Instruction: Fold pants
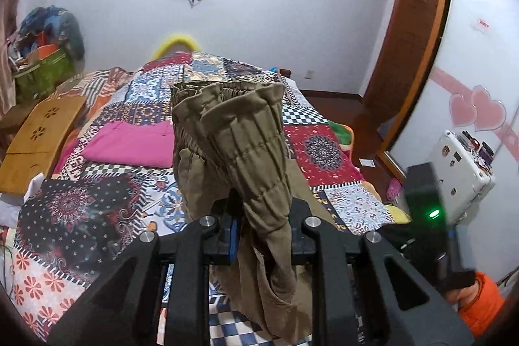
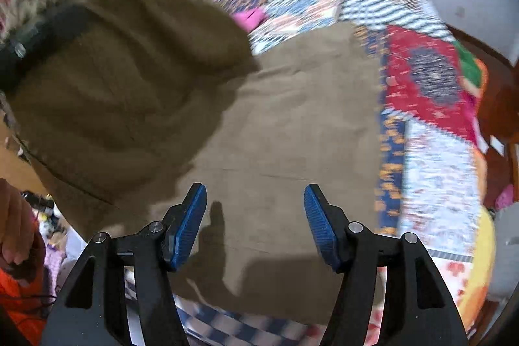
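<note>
My left gripper (image 1: 264, 235) pinches a bunch of the olive-brown cotton pants (image 1: 233, 132) near their ruffled elastic waistband, holding it lifted above the patchwork quilt (image 1: 327, 151). My right gripper (image 2: 255, 222) hangs with jaws wide and empty over the pants' other part, lying flat near the quilt's near edge. A folded pink garment (image 1: 129, 145) lies toward the quilt's left edge.

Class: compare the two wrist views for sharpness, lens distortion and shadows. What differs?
Left wrist view: sharp, fisheye bends the wardrobe. Right wrist view: motion-blurred quilt, yet the right gripper stays crisp and casts shadows on the khaki pants.
</note>
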### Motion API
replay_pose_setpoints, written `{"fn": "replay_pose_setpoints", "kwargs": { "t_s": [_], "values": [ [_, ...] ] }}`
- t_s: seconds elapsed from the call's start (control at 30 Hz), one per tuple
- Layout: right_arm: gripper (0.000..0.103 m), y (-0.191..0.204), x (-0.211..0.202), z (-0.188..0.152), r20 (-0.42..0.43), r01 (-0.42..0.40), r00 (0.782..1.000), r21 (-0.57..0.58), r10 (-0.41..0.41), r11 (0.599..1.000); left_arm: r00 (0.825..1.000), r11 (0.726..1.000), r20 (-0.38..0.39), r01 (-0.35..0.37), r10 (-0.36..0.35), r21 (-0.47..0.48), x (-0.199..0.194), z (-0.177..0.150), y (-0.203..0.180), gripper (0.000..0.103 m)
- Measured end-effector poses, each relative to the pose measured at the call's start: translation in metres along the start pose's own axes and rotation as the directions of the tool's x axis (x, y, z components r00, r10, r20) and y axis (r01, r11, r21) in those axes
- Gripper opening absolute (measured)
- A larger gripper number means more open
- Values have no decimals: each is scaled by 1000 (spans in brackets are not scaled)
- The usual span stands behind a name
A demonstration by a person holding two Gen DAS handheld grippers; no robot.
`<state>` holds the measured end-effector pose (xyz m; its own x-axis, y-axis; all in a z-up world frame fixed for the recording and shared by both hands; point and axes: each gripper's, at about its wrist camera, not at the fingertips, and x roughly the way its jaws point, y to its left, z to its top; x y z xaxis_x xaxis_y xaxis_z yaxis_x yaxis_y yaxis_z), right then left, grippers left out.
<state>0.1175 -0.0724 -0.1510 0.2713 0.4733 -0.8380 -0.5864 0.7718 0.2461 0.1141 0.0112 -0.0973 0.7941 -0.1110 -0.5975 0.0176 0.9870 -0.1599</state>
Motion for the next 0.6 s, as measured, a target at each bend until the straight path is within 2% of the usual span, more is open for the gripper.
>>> {"fn": "replay_pose_setpoints", "kwargs": {
  "t_s": [0.1,0.2,0.27,0.47,0.6],
  "values": [
    [59,-16,-14,-8,24,72,997,5,-72,997,1000,1000,-8,14,-14,16,4,1,-9,20],
    [59,-29,-7,-21,-20,96,995,17,-95,995,999,999,-24,34,-33,21,12,2,-18,20],
    [59,-30,5,-30,-64,79,995,27,-77,997,998,998,-38,54,-53,27,17,2,-24,20],
    [59,-50,10,-34,-38,-11,999,146,17,989,987,991,-117,120,-113,61,44,1,-50,20],
    [59,-51,0,-33,-12,37,999,132,-36,991,978,987,-163,145,-132,72,62,-2,-65,20]
  ]
}}
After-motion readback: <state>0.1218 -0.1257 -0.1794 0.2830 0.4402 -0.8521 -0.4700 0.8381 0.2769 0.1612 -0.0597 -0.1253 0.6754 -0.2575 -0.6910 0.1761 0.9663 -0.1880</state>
